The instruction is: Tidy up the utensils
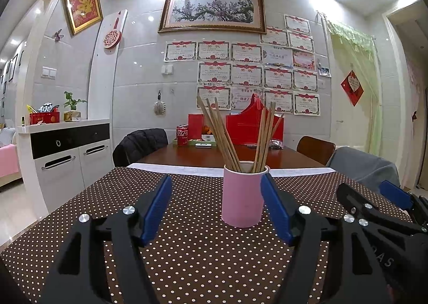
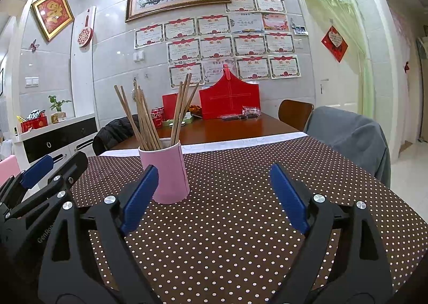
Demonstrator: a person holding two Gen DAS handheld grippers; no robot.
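Observation:
A pink cup [image 1: 242,197] stands upright on the dotted tablecloth and holds several wooden chopsticks [image 1: 230,133] that fan out above its rim. My left gripper [image 1: 216,181] is open. The cup sits just ahead of it, close by its right blue pad [image 1: 275,210] and well apart from the left pad. In the right wrist view the cup [image 2: 171,170] and the chopsticks [image 2: 144,116] stand at the left, just beyond the left fingertip of my right gripper [image 2: 214,170]. That gripper is open with only cloth between its fingers. Each view shows the other gripper at its edge [image 1: 369,191] [image 2: 62,161].
A brown polka-dot tablecloth [image 1: 187,250] covers the near table. Beyond it the wooden tabletop [image 1: 281,155] bears red boxes [image 1: 251,127] and a cola can [image 1: 182,135]. Chairs draped with a black jacket [image 1: 141,143] and a grey one [image 2: 347,138] flank it. A white cabinet [image 1: 67,149] stands left.

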